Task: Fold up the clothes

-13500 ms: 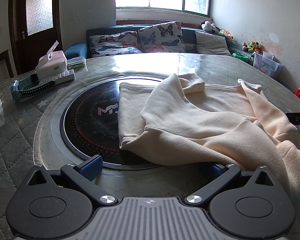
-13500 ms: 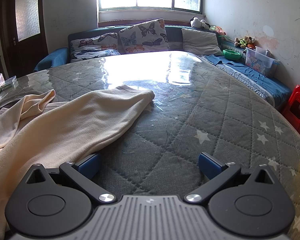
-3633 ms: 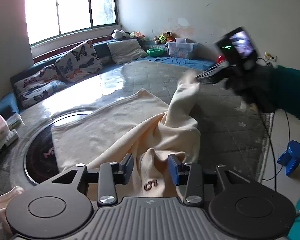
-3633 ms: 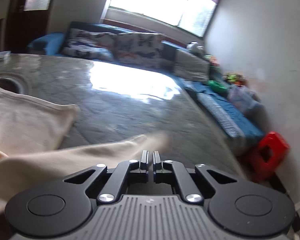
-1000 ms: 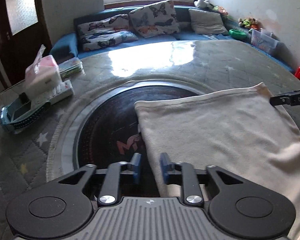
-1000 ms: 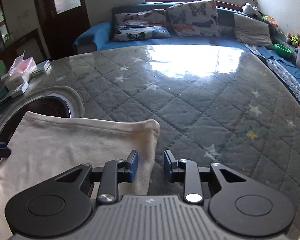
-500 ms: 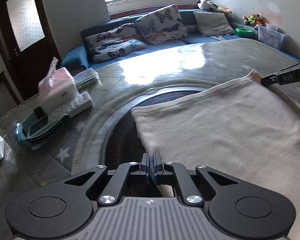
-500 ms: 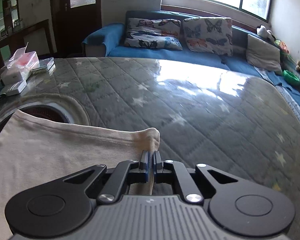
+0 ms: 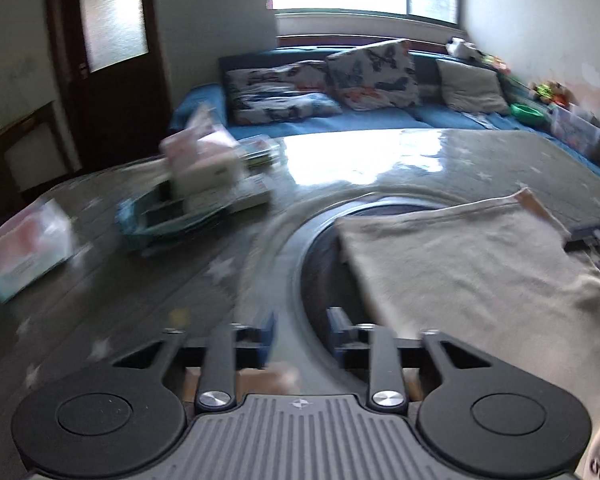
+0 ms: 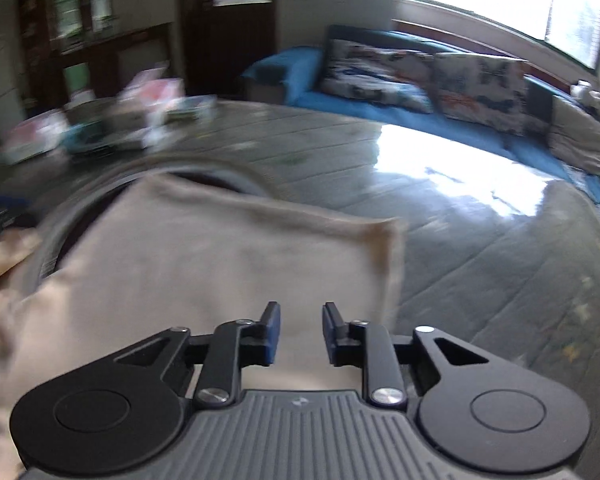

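Currently, I have the left gripper (image 9: 299, 334) with its fingers parted by a moderate gap and nothing between them, poised over the table (image 9: 140, 300) just off the near left side of the cream sweater (image 9: 460, 264). The right gripper (image 10: 299, 334) is likewise part open and empty, above the garment's near right portion (image 10: 220, 264). The sweater lies flat, partly covering the round black inset (image 9: 324, 272) at the table's centre, its far hem running toward the table's right edge. My judgement is that the next fold needs a fresh hold: I should bring each gripper down onto a near corner, take one layer cleanly and close fully before lifting, keeping both hands level so the crease stays straight. Both views are motion-blurred, so fine contact cannot be confirmed. Open room lies across the table's far and right sides; the tissue box (image 9: 204, 160) and clutter occupy the left edge, well apart from the garment.
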`<act>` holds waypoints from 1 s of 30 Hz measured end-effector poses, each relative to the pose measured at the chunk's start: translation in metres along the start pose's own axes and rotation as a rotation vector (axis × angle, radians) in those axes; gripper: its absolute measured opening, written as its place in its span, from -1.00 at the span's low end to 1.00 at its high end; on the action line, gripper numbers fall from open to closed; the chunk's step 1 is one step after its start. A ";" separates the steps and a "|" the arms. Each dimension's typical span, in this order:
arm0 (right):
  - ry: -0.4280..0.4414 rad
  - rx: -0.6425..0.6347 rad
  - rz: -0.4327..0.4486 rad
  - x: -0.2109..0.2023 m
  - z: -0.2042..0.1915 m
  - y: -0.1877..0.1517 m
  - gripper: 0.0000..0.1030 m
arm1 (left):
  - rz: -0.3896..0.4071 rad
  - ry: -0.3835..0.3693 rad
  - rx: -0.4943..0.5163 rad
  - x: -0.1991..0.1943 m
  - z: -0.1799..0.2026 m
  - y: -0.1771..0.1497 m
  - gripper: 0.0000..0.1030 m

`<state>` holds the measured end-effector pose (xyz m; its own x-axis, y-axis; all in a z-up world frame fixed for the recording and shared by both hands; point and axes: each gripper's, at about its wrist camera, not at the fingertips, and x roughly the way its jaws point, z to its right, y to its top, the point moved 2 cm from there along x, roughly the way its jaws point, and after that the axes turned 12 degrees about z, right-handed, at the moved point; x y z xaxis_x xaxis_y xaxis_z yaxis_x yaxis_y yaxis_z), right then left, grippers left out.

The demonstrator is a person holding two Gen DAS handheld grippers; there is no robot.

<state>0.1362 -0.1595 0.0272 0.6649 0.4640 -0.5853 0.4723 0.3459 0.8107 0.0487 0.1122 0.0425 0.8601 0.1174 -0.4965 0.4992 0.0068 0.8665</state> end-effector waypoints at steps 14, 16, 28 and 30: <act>0.224 -0.217 -0.036 -0.050 -0.109 -0.048 -0.31 | 0.008 0.169 0.018 -0.059 -0.014 -0.058 -0.17; 0.219 -0.220 -0.034 -0.051 -0.110 -0.050 -0.29 | 0.004 0.186 -0.025 -0.067 -0.021 -0.063 -0.15; 0.209 -0.203 -0.030 -0.052 -0.107 -0.054 -0.16 | -0.007 0.271 -0.213 -0.091 -0.070 -0.077 -0.08; 0.207 -0.202 -0.030 -0.053 -0.107 -0.055 -0.15 | -0.020 0.283 -0.222 -0.089 -0.076 -0.083 -0.08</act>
<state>0.0134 -0.1154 0.0125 0.5100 0.6006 -0.6157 0.3513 0.5080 0.7865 -0.0772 0.1770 0.0187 0.7718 0.3854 -0.5058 0.4538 0.2234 0.8627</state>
